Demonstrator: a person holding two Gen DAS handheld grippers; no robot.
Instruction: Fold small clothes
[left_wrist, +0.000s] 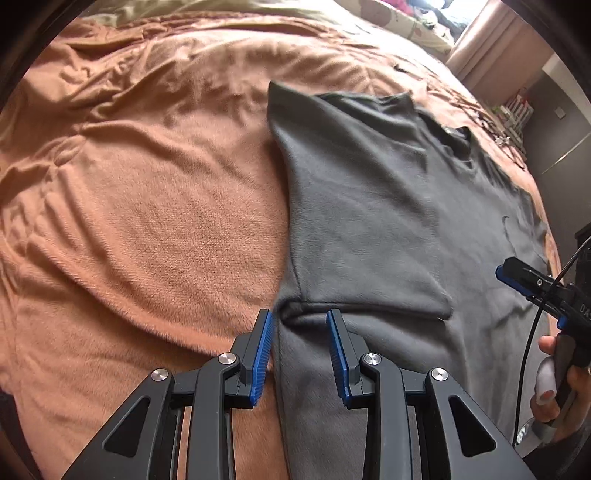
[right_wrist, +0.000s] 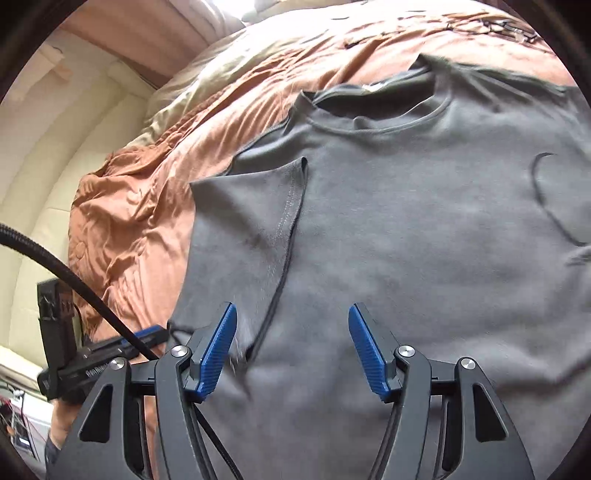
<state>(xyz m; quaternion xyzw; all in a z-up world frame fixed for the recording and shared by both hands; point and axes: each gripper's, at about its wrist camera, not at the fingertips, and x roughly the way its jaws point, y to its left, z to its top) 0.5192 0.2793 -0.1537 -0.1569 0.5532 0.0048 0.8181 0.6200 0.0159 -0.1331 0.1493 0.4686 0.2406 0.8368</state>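
Grey tee (right_wrist: 406, 221) under right gripper (right_wrist: 291, 347), jaws apart, empty (sleeve folded in); left gripper (left_wrist: 300, 343) straddles tee edge, unpinched.

Grey t-shirt (right_wrist: 406, 229) flat on orange blanket (left_wrist: 147, 221), one sleeve folded in w/ side edge

Bed, covered by a rumpled orange-brown fleece blanket (left_wrist: 147, 206) reaching its edges. Pale olive sheet (right_wrist: 207, 77) bunched at the bed's far edge. Pink curtain (left_wrist: 491, 48) beyond the far right corner of the bed, daylight beside it. Cream padded headboard (right_wrist: 48, 155) along the bed's left side in the right wrist view. Small dark scraps (right_wrist: 491, 26) scattered near the far edge; too small to identify.
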